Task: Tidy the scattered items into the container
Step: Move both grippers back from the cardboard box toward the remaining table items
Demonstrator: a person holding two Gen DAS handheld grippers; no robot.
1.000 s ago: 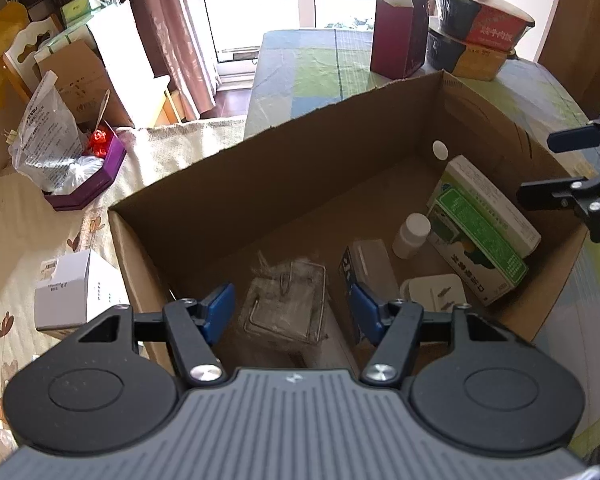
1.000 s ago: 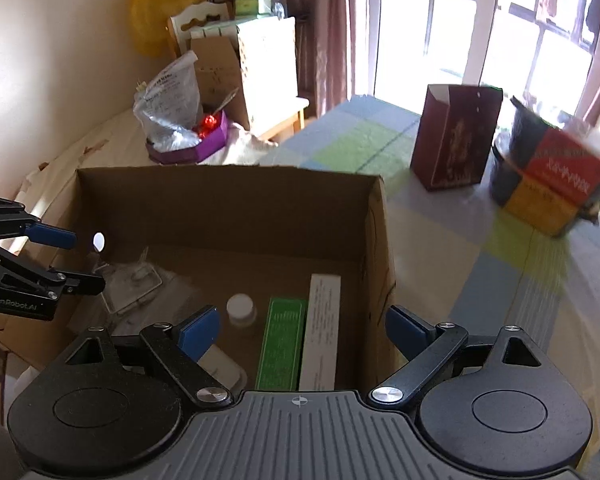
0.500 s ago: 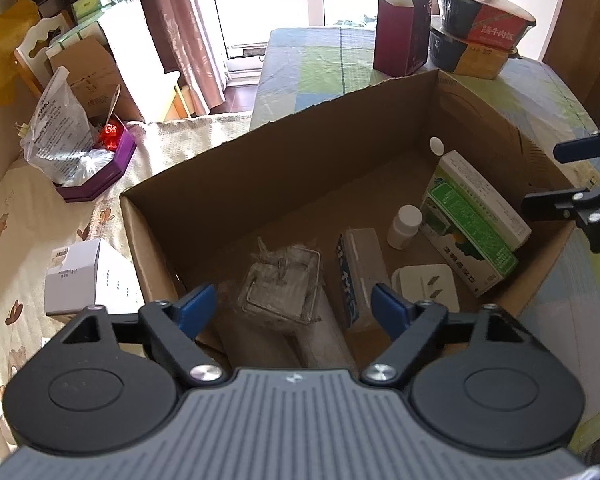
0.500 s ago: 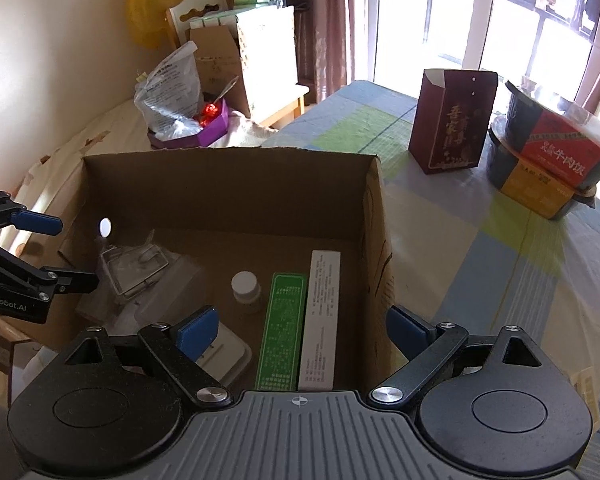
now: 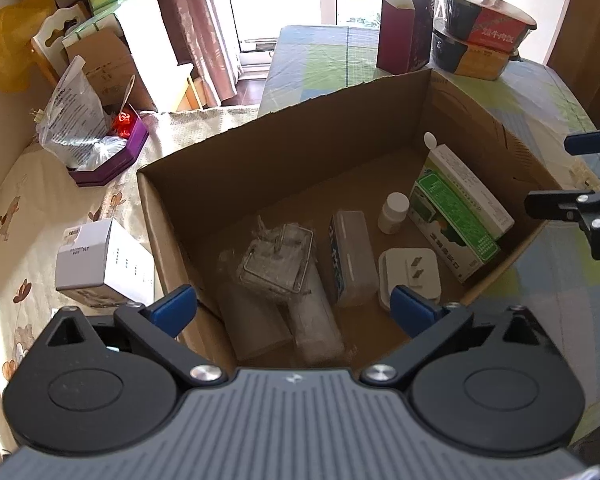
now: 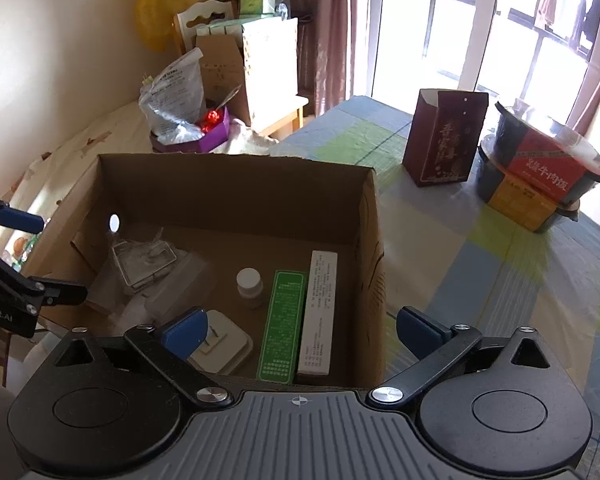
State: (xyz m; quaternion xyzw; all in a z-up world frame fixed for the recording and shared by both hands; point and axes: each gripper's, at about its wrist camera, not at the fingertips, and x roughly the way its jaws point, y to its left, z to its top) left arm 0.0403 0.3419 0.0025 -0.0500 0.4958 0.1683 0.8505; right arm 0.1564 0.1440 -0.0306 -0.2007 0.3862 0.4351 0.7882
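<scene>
The open cardboard box (image 5: 228,168) holds a clear plastic packet (image 5: 276,260), a long pale carton (image 5: 350,256), a white bottle (image 5: 394,208), a green and white carton (image 5: 456,216) and a white plug adapter (image 5: 410,276). My left gripper (image 5: 292,308) hovers open over the box's near left side, nothing between its fingers. My right gripper (image 6: 300,330) is open and empty above the box's right wall (image 6: 370,264). Each gripper shows in the other's view: the right gripper (image 5: 556,174) and the left gripper (image 6: 46,256). A white box (image 5: 100,264) lies outside, left of the cardboard box.
A purple tray (image 5: 112,160) with a plastic bag stands at the back left. A dark red carton (image 6: 446,140) and stacked food bowls (image 6: 540,176) stand on the checked tablecloth (image 6: 480,280) behind the box. Chairs and boxes fill the far corner.
My left gripper opened wide, letting go of the clear packet, which now lies in the box, and drew back and up. The right gripper backed away slightly, still open.
</scene>
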